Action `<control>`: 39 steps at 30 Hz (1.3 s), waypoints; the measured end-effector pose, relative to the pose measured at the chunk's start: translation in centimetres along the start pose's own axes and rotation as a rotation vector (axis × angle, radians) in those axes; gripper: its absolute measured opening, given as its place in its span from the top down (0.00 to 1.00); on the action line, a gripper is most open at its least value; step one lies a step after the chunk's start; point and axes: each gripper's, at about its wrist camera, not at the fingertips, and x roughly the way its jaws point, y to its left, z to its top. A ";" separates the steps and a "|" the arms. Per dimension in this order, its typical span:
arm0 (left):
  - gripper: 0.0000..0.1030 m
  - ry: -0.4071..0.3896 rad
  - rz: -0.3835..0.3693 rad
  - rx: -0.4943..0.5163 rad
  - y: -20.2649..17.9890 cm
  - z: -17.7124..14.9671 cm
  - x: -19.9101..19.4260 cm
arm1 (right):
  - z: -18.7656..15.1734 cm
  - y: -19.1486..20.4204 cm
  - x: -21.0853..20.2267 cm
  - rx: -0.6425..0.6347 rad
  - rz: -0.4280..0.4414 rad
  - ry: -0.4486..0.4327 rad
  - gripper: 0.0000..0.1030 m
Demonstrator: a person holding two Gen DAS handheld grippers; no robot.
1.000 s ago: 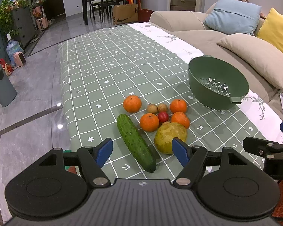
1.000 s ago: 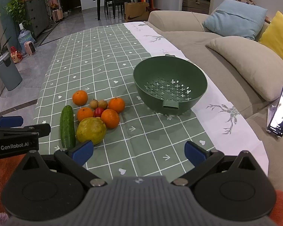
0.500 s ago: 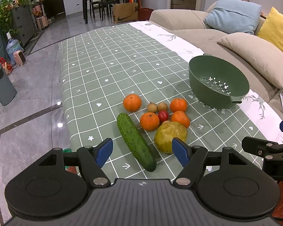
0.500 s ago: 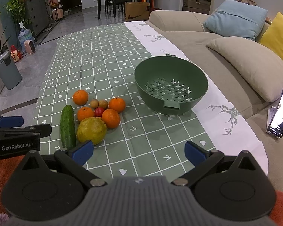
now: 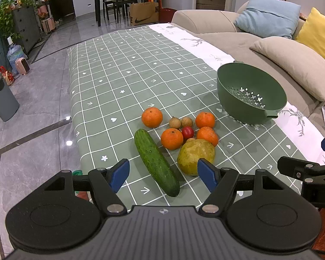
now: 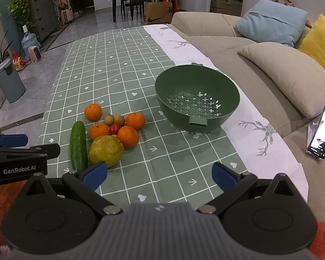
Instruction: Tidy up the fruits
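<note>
- Left gripper (image 5: 163, 174) and right gripper (image 6: 159, 176) both gape wide, holding nothing, poised short of the pile.
- Fruit (image 6: 113, 127) lies clustered beside the cucumber (image 5: 156, 162) (no fruit), near the empty bowl (image 6: 162, 91), presumably its destination.

Both wrist views look forward over the near table edge, sharing fruit pile (image 5: 179, 134) and colander (image 6: 197, 99)

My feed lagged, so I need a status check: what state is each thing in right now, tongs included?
Left tongs: open, empty, above the cucumber's near end.
Right tongs: open, empty, over bare cloth.
Colander: upright, empty.
Cucumber: lying flat on the cloth.
Pear: on the cloth, against the nearest orange.
Oranges: four, all on the cloth.
Small red fruit: on the cloth, mid-cluster.
Phone: screen lit, on the sofa.
</note>
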 end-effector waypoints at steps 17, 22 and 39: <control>0.18 0.001 0.002 -0.003 0.1 -0.1 -0.1 | -0.1 -0.1 0.4 0.008 -0.005 0.014 0.04; 0.18 0.002 0.003 -0.003 0.1 -0.1 -0.1 | -0.2 -0.1 0.6 0.011 -0.008 0.021 0.04; 0.18 0.003 0.001 -0.009 0.1 -0.2 -0.2 | -0.3 0.1 0.8 0.009 -0.011 0.034 0.04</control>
